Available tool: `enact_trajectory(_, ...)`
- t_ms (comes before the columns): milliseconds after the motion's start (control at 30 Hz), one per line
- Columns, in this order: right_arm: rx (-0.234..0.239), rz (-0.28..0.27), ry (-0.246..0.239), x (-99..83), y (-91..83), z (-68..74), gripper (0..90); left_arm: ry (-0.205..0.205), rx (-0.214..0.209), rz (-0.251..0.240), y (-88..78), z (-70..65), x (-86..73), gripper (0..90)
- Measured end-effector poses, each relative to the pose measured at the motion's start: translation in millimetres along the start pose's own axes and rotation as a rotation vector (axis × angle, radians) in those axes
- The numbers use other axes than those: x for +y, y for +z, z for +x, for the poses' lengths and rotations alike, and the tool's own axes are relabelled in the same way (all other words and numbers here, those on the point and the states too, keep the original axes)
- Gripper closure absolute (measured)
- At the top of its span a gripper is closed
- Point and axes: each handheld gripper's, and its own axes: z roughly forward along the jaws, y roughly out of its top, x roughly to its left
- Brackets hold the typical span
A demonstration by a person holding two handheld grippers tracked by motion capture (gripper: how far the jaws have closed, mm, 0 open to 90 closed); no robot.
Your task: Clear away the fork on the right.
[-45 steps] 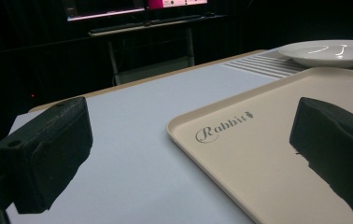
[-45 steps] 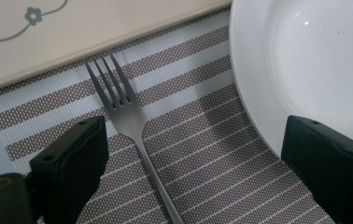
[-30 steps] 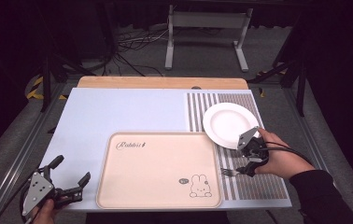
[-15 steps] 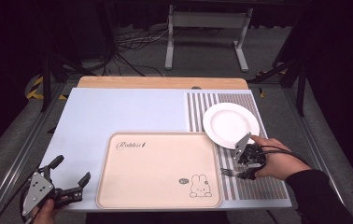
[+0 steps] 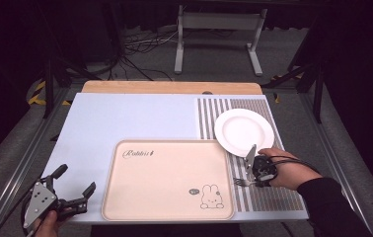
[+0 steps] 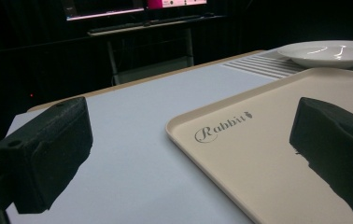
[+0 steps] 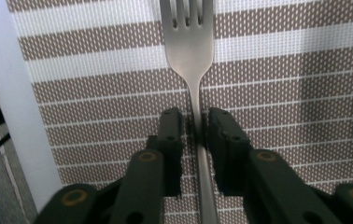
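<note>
**Right tongs straddle a fork's neck on the striped mat**

The right tongs [image 7: 194, 128] are down on the striped placemat [image 7: 282, 84], their jaws narrowed on either side of the fork [image 7: 187, 42] at its thin neck, just behind the tines. From the right gripper view the jaws look very near the metal, but I can't tell whether they press it yet. The fork lies flat on the mat, tines pointing away from the tongs.

It looks a light, stiff, smooth piece of steel, likely to slip or swivel if pinched at this slim neck; a hold nearer the middle of the handle might balance better.

Just beyond the right tongs sits an empty white plate [image 5: 243, 131], and beside them, toward the left hand, a beige tray [image 5: 167, 180] printed with a rabbit.

Well apart, at the near left corner of the surface [image 5: 125, 118], the left tongs [image 5: 71, 190] hang spread wide, holding nothing, aimed at the tray's edge.
</note>
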Motion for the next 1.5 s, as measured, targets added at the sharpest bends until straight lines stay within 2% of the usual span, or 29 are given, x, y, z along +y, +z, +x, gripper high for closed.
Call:
enact_trajectory(67, -0.005, 0.006, -0.007, 0.4, 2.1, -0.4, 80.4, 0.000, 0.000, 0.000, -0.1, 0.1, 0.0, 0.0)
enact_trajectory(100, -0.011, 0.013, -0.027, 1.4, 2.1, -1.1, 84.2, -0.001, 0.000, 0.000, -0.1, 0.3, -0.1, 0.0)
enact_trajectory(233, -0.012, 0.026, -0.056, 3.3, 2.9, 0.3, 85.8, -0.001, 0.000, -0.002, 0.0, 0.0, 0.0, 0.0)
enact_trajectory(433, -0.006, 0.023, -0.066, 2.6, 3.0, -0.8, 86.0, 0.004, 0.001, 0.000, -0.5, 0.5, 0.3, 0.0)
enact_trajectory(600, -0.010, 0.043, -0.078, 5.1, 2.9, -0.3, 86.1, 0.004, 0.000, 0.000, -0.5, 0.4, 0.3, 0.0)
enact_trajectory(1033, -0.019, 0.052, -0.076, 6.8, 2.6, 0.9, 86.4, -0.011, 0.002, -0.003, -0.4, 0.9, 0.0, 0.0)
enact_trajectory(1100, -0.032, 0.058, -0.061, 7.3, -0.6, 0.7, 86.5, -0.012, 0.005, -0.002, -0.6, 1.1, -0.1, 0.0)
enact_trajectory(1300, -0.061, 0.003, -0.039, 9.3, -19.9, 2.7, 86.5, -0.013, 0.005, -0.003, -0.7, 1.0, 0.1, 0.1)
enact_trajectory(1500, -0.081, -0.026, -0.029, 10.3, -34.7, 3.0, 86.5, -0.020, 0.003, -0.005, -1.0, 1.5, 0.0, 0.0)
